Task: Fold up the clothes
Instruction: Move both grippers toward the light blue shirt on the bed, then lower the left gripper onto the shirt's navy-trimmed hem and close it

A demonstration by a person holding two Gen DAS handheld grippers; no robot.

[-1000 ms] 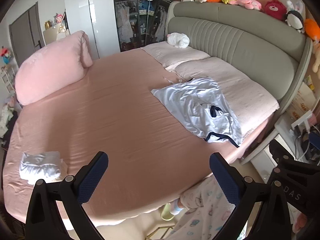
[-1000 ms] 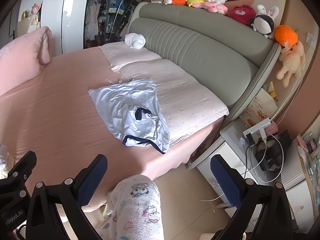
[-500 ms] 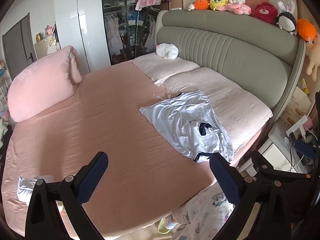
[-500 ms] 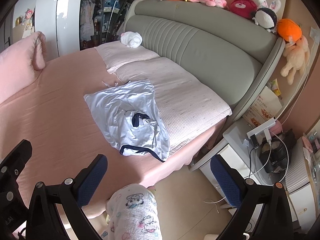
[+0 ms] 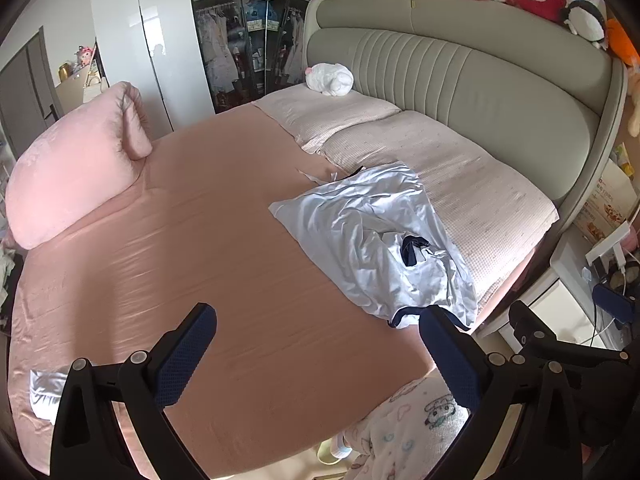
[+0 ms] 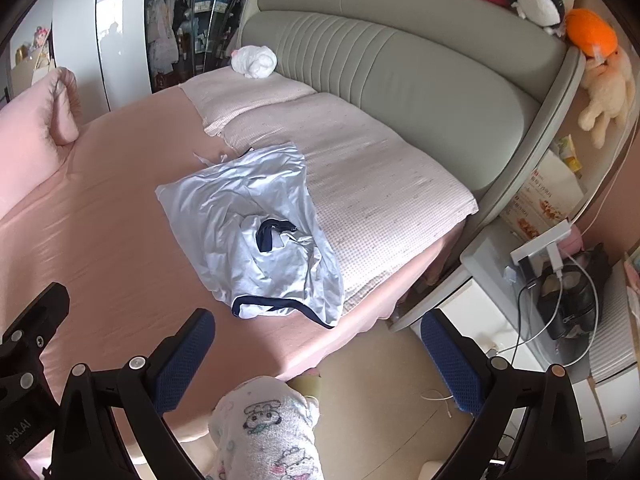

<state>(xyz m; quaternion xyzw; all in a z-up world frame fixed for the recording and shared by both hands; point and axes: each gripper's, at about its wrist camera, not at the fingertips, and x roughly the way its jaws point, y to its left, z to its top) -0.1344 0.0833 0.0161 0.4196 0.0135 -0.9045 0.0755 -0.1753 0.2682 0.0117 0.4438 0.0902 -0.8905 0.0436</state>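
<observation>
A crumpled light-blue shirt with dark navy trim (image 5: 372, 240) (image 6: 256, 232) lies on the pink bed near its right edge, partly over a pale checked blanket (image 5: 472, 196). My left gripper (image 5: 316, 356) hangs open above the pink sheet, short of the shirt's hem. Open as well, my right gripper (image 6: 318, 360) hovers over the bed's edge and the floor, just below the shirt's navy hem. Neither holds anything. A folded white garment (image 5: 44, 394) rests at the bed's near left edge.
A big pink pillow (image 5: 72, 168) sits at the far left and a white plush (image 5: 330, 79) by the grey headboard (image 5: 480, 80). A nightstand with cables and a charger (image 6: 552, 264) stands to the right. The person's patterned trouser leg (image 6: 272, 428) is below, by the bed.
Both grippers have moved toward the bed and shirt; the shirt now looks larger and closer in both views. The folded white garment has slid toward the left edge of the left view.
</observation>
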